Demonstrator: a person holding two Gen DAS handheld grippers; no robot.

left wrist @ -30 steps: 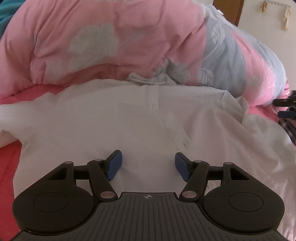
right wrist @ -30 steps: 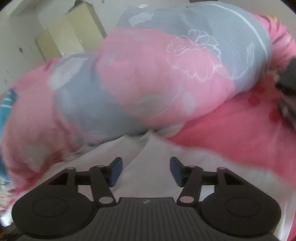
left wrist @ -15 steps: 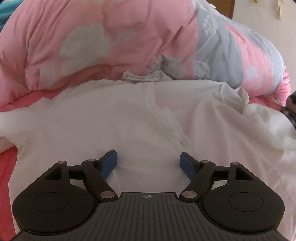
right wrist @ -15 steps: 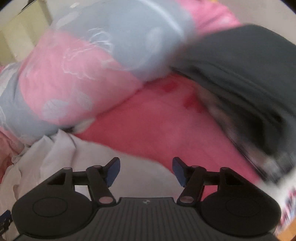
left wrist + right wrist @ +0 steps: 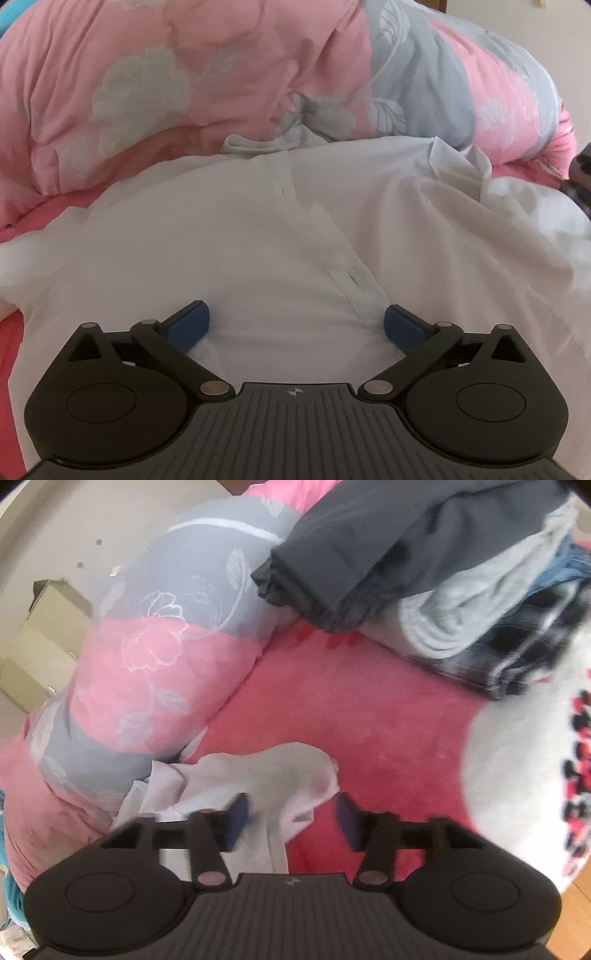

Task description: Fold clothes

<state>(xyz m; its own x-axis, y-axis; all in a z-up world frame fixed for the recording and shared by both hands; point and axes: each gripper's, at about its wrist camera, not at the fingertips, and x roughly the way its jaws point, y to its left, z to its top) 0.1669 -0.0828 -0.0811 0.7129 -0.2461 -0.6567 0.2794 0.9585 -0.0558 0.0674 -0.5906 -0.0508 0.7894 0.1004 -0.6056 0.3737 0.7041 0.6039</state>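
Note:
A white button-up shirt [image 5: 221, 240] lies spread front-up on the pink bed sheet [image 5: 11, 339], collar toward the duvet. My left gripper [image 5: 295, 321] hovers over its lower front beside the button placket, jaws opening wide and nothing pinched between the blue pads. In the right wrist view the shirt's crumpled sleeve [image 5: 280, 771] ends on the pink bed sheet [image 5: 369, 709]. My right gripper [image 5: 291, 812] sits over that sleeve end, jaws closing, with the cloth between the pads; the pads still stand apart and do not clearly press on it.
A bulky pink and grey floral duvet [image 5: 166, 74] [image 5: 147, 657] walls off the far side of the bed. A stack of folded clothes [image 5: 443, 572], dark grey on top, lies at the right. A white fluffy patterned item [image 5: 524, 757] borders the sheet's right side.
The left jaws have spread wider over the shirt front. The right gripper has swung right from the duvet to the sleeve end, bringing the clothes stack into view, and its pads have drawn nearer together.

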